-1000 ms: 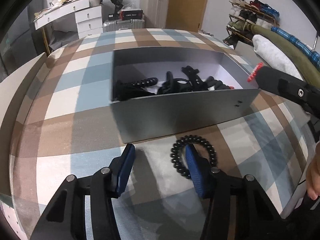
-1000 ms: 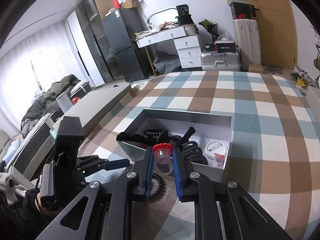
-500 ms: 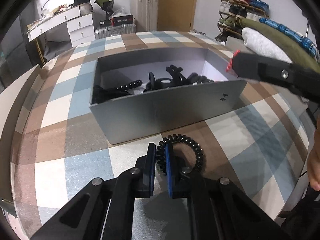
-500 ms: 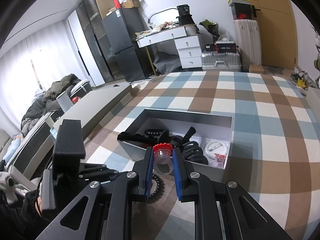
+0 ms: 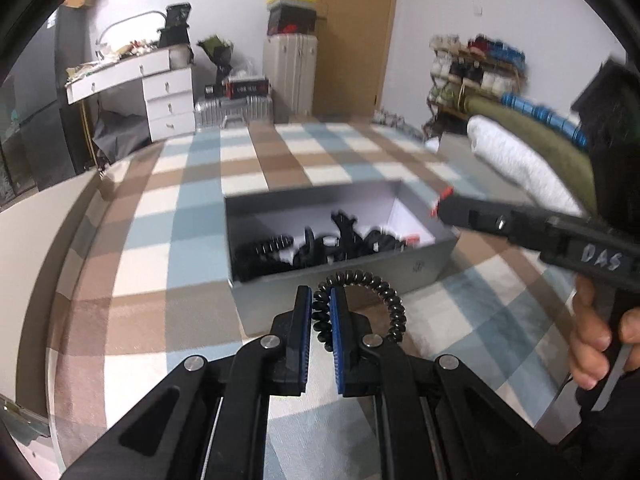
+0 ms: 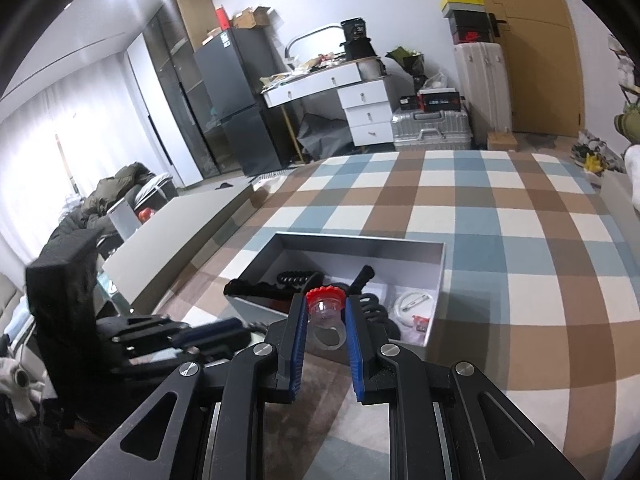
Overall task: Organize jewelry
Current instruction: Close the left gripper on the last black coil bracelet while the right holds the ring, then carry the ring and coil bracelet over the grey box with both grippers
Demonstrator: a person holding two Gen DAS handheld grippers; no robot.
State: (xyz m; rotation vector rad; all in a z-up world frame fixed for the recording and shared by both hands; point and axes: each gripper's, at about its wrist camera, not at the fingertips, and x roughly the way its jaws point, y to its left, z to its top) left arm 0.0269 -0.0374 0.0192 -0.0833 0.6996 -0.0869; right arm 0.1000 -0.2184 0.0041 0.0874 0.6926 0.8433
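We have the left gripper (image 5: 321,312) clamped on a black spiral hair tie (image 5: 362,308); its blue pads (image 5: 306,320) pinch one side of the coil while the rest of the loop hangs out to the gripper's right, clear of the checked cloth (image 5: 176,216) below. Just ahead of those fingertips sits the open grey box (image 5: 400,268), its near wall facing us, with a jumble of black hair clips and coiled ties (image 5: 320,244) lying inside.

To the right of the left gripper, and a little further forward, we see the right gripper (image 5: 442,208) reaching over the box's right end, with a hand (image 5: 592,344) wrapped round its grip.

From the right wrist, we find the right gripper (image 6: 326,320) closed on a clear plastic ring with a red top (image 6: 326,308), held upright between the blue pads (image 6: 298,340) with the red cap just above the fingertips. Beyond that ring lies the box (image 6: 438,292); a small white round case (image 6: 412,304) rests in its right-hand part. The left gripper (image 6: 208,334) shows blurred low on the left of this view, near the box's near-left corner
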